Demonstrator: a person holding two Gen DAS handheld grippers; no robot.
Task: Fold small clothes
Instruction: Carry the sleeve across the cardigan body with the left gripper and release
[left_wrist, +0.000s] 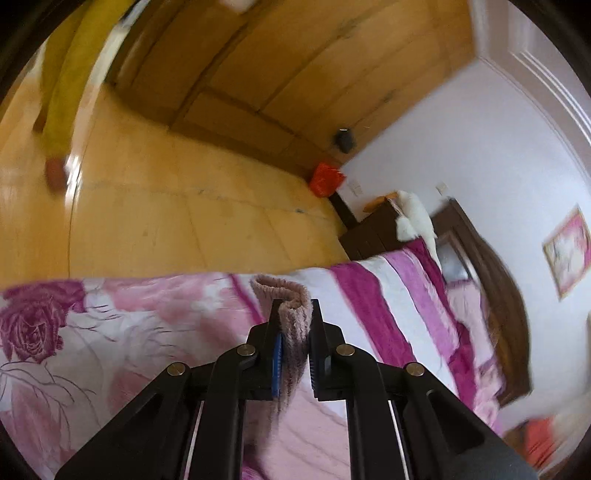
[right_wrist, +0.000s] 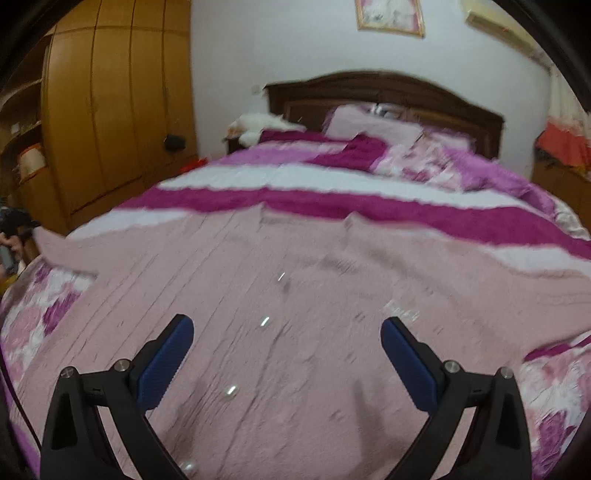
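Jaws of the left gripper (left_wrist: 295, 306) clamped on a cuff of the dusty-pink ribbed knit sweater (left_wrist: 291, 314), the cloth bunched between the blue pads and looping over the tips; jaws of the right gripper (right_wrist: 287, 332) spread wide, nothing between them, poised over the sweater's body.

Sweater (right_wrist: 295, 295) spread flat across the middle of the bed with the pink-and-magenta floral quilt (right_wrist: 332, 177), collar toward the headboard end, hem toward the foot, one sleeve running out toward the bed's left edge where the pinched cuff sits raised off the quilt.

Step in hand, by the look of it: folding that sleeve in over the body. Advice for doing it well:

- Keep the pinch firm and short; loose ribbed knit slips and stretches if dragged.
- Lift only enough to clear the quilt, then carry the cuff across toward the centre line, not toward the headboard.
- Bring the open right jaws down flat on the shoulder or side seam as an anchor, so the body does not slide along.
- Lay the sleeve straight, release only once the cuff rests on the knit.

Risk: quilt caught along with the cuff; cannot tell from here.
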